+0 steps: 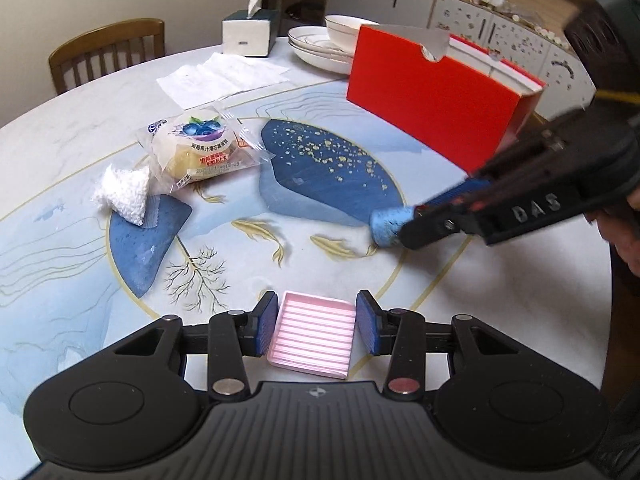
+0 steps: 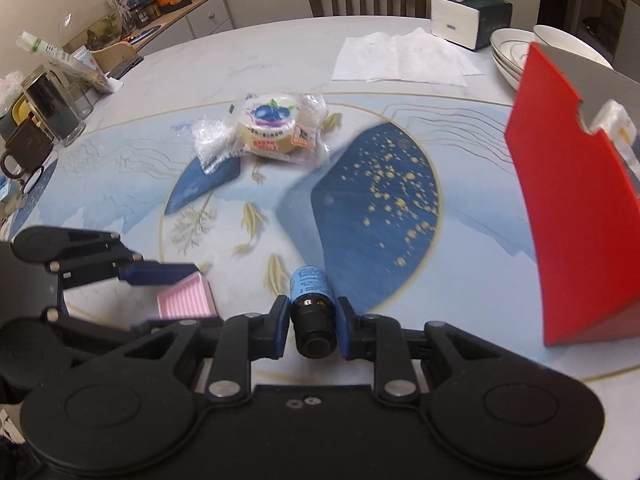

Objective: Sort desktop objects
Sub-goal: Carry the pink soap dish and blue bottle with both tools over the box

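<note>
Left gripper jaws closed on pink tray, near edge; right gripper jaws clamped on small blue bottle. Left on table: white bag, wrapped cake. Far right, red box. Sorting seemingly midway.

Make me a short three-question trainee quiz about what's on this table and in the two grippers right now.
1. True or false: the right gripper is shut on the small bottle.
2. Which thing lies between the left gripper's fingers? A) pink tray B) blueberry cake pack C) tissue box
3. Fill in: the red box stands in front of a stack of white ____.

Key
1. True; the fingers hold it by its black cap, with the blue label pointing away from the camera.
2. A; whether the pads press on it cannot be told.
3. Plates, with a bowl on top.
</note>
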